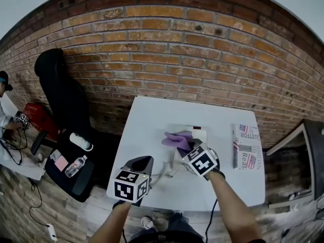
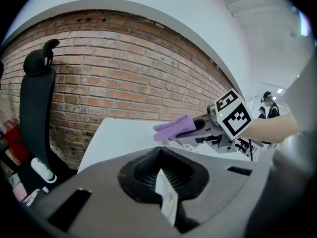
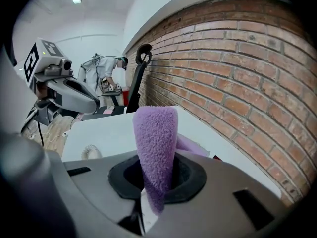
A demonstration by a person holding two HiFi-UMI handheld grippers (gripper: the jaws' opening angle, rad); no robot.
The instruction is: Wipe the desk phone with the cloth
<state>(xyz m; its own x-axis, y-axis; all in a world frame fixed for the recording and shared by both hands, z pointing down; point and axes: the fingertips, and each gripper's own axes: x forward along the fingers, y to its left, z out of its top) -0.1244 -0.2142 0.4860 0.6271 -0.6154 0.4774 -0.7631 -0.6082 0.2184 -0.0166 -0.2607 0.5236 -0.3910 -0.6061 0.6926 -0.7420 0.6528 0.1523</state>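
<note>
– Tongs first, from the left: the left gripper hovers at the table's near corner, jaws together on nothing.
– And the right gripper?
– Clamped on the purple cloth, which lies against the white desk phone mid-table. The coiled cord runs between the two.
– How to wipe it well?
– Press the cloth flat and use short strokes. The phone looks light, I think, so the left gripper should pin it.
</note>
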